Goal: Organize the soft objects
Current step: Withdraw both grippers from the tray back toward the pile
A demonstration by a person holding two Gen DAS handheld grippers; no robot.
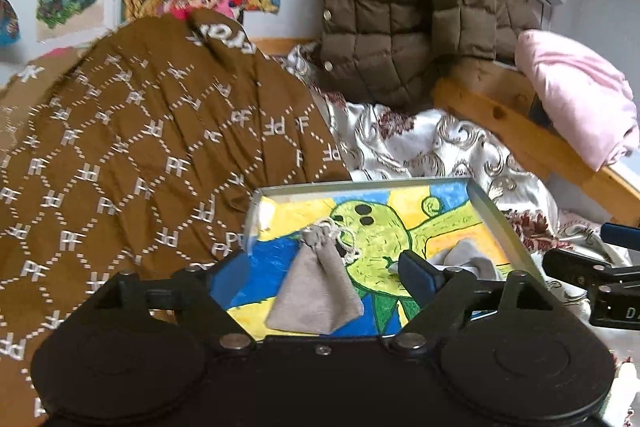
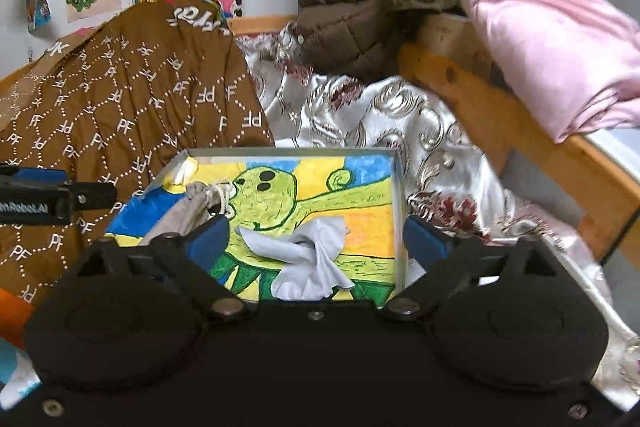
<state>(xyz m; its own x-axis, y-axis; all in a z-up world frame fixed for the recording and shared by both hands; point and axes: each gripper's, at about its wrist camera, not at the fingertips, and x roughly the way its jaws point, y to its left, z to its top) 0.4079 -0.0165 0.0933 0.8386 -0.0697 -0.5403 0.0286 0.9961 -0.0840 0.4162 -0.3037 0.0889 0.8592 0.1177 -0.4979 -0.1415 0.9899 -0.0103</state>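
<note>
With both claws spread wide and empty, I judge the left gripper [image 1: 326,271] nearer the grey drawstring pouch [image 1: 316,291], lying on the tray [image 1: 500,215] left of the crumpled grey cloth [image 2: 308,251], which sits between the right gripper [image 2: 316,239] fingers.

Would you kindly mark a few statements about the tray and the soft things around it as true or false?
1. A grey drawstring pouch lies in the metal tray. True.
2. The left tongs are shut on the pouch. False: they are open, one finger on each side of it.
3. A crumpled pale cloth lies in the tray ahead of the right tongs. True.
4. The pink bundle sits inside the tray. False: it rests on the wooden rail.
5. The tray floor is plain. False: it bears a green cartoon drawing.
</note>
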